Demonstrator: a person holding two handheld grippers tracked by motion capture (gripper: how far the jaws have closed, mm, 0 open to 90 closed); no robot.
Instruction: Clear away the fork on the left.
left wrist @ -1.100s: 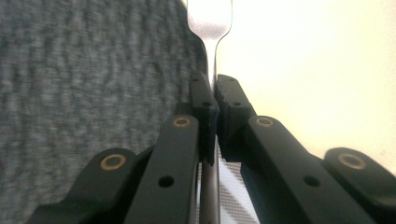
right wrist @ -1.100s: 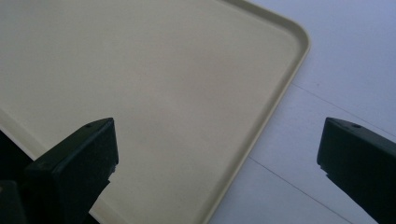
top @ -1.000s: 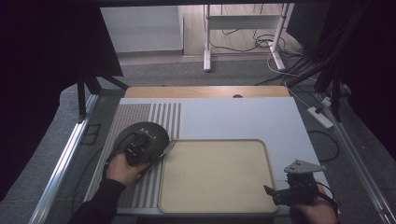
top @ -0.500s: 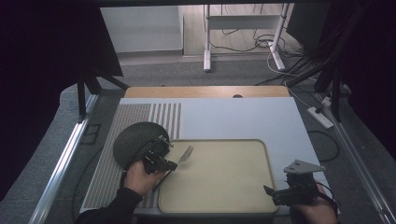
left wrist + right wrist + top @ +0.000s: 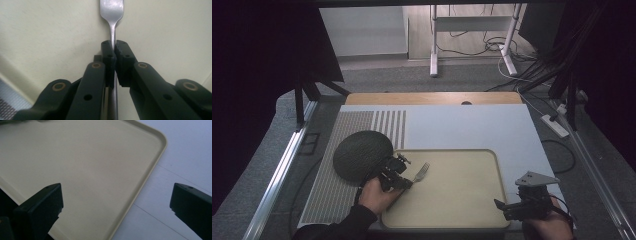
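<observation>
A metal fork (image 5: 111, 15) is held by the left gripper (image 5: 114, 47), whose jaws are closed tight on the fork's handle. In the left gripper view the handle is seen running straight up between the two black jaws, pinched just below the neck, with the tines pointing away beyond the jaw tips and cut off at the upper edge. Beneath the fork the cream tray (image 5: 45, 37) is spread.

In the high view the fork (image 5: 421, 173) is seen over the tray's (image 5: 472, 210) left part, its tines directed up and to the right, away from the left gripper (image 5: 404, 181). Just beside that gripper, to the left of the tray, a dark round mat (image 5: 362, 154) is laid on the tabletop (image 5: 472, 125).

The right gripper (image 5: 501, 207) is held at the tray's lower right corner; in the right gripper view its jaws are spread wide with nothing between them, above the tray's (image 5: 150, 167) rim.
</observation>
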